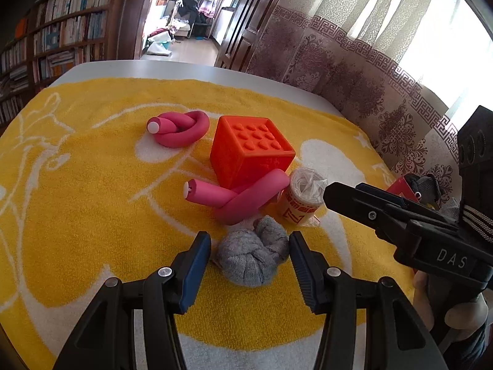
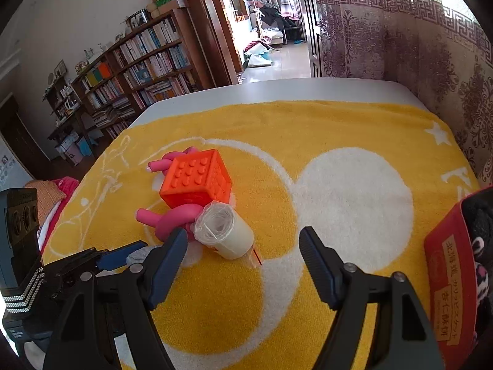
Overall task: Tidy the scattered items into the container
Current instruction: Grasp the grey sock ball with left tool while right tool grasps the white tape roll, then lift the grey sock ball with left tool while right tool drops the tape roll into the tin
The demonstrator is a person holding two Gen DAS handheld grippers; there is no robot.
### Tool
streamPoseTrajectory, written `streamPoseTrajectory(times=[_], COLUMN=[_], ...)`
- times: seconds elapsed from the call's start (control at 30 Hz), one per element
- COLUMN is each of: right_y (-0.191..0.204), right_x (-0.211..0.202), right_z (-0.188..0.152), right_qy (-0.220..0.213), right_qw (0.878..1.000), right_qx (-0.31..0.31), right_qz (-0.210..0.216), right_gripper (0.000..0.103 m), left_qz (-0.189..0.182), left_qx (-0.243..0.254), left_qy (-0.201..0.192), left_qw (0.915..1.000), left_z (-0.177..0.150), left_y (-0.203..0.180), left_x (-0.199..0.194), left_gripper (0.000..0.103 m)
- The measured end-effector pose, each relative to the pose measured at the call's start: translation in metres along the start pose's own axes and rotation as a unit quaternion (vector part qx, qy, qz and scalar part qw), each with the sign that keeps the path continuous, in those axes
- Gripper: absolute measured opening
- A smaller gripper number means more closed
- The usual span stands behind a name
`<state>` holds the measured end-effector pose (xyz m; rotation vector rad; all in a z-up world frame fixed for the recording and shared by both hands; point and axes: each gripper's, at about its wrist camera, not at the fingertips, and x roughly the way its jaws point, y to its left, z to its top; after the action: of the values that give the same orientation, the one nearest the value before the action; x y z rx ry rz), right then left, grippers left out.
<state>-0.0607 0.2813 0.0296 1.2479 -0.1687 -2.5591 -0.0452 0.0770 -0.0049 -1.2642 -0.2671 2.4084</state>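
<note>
Just in front of orange cube (image 1: pixel 251 151): left gripper (image 1: pixel 249 257) clamped on grey sock ball (image 1: pixel 252 254). Beside cube's near corner, right gripper (image 2: pixel 243 246) spread wide, empty, near plastic roll (image 2: pixel 225 234).

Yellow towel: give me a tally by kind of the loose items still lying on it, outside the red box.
Pink foam rollers: 2
Orange studded cube: 1
Roll of plastic bags: 1
Grey balled sock: 1, between the left tongs
Total: 5
</note>
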Motion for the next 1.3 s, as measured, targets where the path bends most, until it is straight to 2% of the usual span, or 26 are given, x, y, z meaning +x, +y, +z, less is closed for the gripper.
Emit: streamPoseTrajectory(times=[0.17,0.27,0.3,0.33,0.4,0.53,0.7,0.8,1.1,1.3], right_y=[0.005,0.002,-0.001,-0.005,-0.012,-0.018,-0.015,-0.013,-0.015,-0.014], right_x=[0.022,0.035,0.037,0.039,0.036,0.022,0.009,0.003,-0.006,-0.031], right_z=[0.003,0.004,0.003,0.002,0.000,0.001,-0.001,0.000,0.002,0.002], right_qy=[0.022,0.037,0.042,0.046,0.040,0.017,-0.009,-0.024,-0.045,-0.084], right_qw=[1.000,0.999,0.999,0.999,0.999,0.999,0.999,0.999,0.998,0.995], right_qx=[-0.014,-0.010,-0.005,0.001,0.017,0.028,0.020,0.016,0.027,0.033], right_qz=[0.009,0.014,0.010,0.007,0.012,-0.007,-0.026,-0.034,-0.042,-0.052], right_gripper=[0.075,0.058,0.047,0.040,0.040,0.040,0.040,0.040,0.040,0.040], left_qz=[0.008,0.013,0.014,0.015,0.018,0.035,0.028,0.022,0.014,0.009], left_qx=[0.013,0.021,0.023,0.023,0.027,0.051,0.044,0.042,0.059,0.059], left_qy=[0.003,0.004,0.004,0.004,0.004,0.003,-0.004,-0.012,-0.040,-0.041], left_qw=[0.9999,0.9997,0.9996,0.9996,0.9995,0.9981,0.9986,0.9988,0.9973,0.9974], left_z=[-0.002,-0.004,-0.004,-0.004,-0.005,-0.008,-0.007,-0.005,-0.005,-0.003], left_y=[-0.005,-0.006,-0.007,-0.007,-0.009,-0.016,-0.014,-0.014,-0.026,-0.029], left_x=[0.004,0.006,0.006,0.006,0.008,0.010,0.006,0.001,-0.015,-0.016], left_gripper=[0.055,0.056,0.056,0.056,0.056,0.056,0.054,0.048,0.048,0.048])
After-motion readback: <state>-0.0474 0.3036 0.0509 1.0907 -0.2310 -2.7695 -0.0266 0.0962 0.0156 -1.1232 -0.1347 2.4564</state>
